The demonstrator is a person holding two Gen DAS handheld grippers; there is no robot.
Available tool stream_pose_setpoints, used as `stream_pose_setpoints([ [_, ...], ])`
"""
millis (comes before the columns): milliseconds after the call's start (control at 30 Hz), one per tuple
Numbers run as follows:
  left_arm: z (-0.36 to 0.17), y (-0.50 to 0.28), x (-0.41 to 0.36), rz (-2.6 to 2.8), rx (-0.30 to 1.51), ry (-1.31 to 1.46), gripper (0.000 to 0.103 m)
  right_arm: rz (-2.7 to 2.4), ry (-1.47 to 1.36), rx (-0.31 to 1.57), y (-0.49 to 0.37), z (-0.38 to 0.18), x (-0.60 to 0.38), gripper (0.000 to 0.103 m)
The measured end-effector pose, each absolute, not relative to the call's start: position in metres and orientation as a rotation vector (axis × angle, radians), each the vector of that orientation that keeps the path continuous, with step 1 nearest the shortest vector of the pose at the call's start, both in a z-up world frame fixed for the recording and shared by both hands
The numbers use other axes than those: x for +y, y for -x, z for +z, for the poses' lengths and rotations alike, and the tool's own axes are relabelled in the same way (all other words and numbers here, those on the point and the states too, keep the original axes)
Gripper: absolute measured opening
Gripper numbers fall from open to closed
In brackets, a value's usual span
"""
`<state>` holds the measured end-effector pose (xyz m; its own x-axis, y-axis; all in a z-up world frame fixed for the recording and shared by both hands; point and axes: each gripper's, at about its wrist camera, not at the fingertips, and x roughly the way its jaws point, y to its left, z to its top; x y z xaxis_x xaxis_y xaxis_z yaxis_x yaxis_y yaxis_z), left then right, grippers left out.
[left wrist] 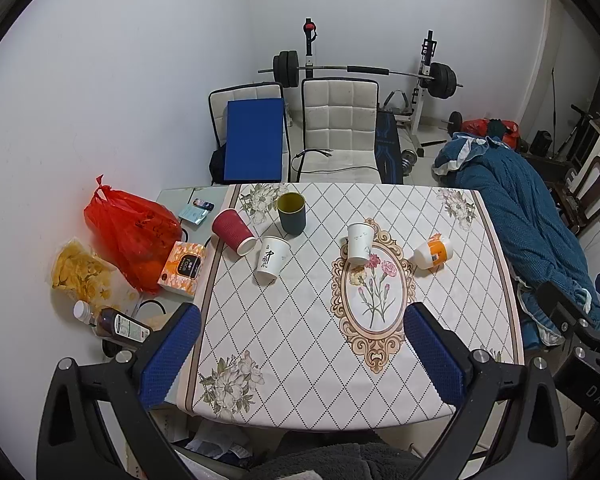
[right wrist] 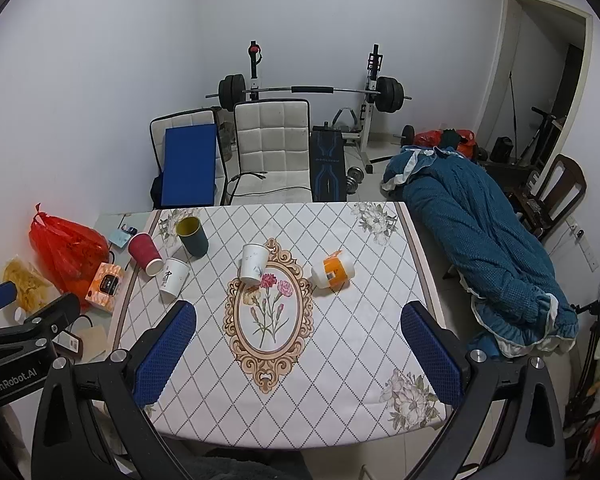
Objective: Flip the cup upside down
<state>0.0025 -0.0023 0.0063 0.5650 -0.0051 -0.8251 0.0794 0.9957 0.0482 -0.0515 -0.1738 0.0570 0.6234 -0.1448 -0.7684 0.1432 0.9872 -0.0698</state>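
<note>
Several cups stand on the patterned tablecloth (left wrist: 300, 340). A dark green cup with a yellow inside (left wrist: 291, 213) (right wrist: 192, 236) stands upright at the back left. A red ribbed cup (left wrist: 233, 231) (right wrist: 145, 255) lies tilted beside it. A white cup with black writing (left wrist: 272, 257) (right wrist: 173, 276) stands mouth up. A white cup (left wrist: 359, 242) (right wrist: 254, 262) stands near the middle. An orange and white cup (left wrist: 433, 255) (right wrist: 333, 269) lies on its side to the right. My left gripper (left wrist: 302, 346) and right gripper (right wrist: 299, 342) are open and empty, above the table's near edge.
A red plastic bag (left wrist: 130, 232), an orange box (left wrist: 183, 267), a bag of chips (left wrist: 80, 272) and a bottle (left wrist: 116, 324) crowd the table's left side. Two white chairs (left wrist: 338, 120) and a barbell rack stand behind. A blue blanket (left wrist: 532, 224) lies to the right.
</note>
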Motion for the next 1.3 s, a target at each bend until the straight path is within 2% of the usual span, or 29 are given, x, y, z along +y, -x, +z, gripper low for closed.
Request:
stream_pose_setpoints([
  [1300,0.015,-0.003,-0.005,-0.048,0.959,-0.078,0.103,-0.161,0.003,0.870,0.049,0.074,-0.165,0.103],
])
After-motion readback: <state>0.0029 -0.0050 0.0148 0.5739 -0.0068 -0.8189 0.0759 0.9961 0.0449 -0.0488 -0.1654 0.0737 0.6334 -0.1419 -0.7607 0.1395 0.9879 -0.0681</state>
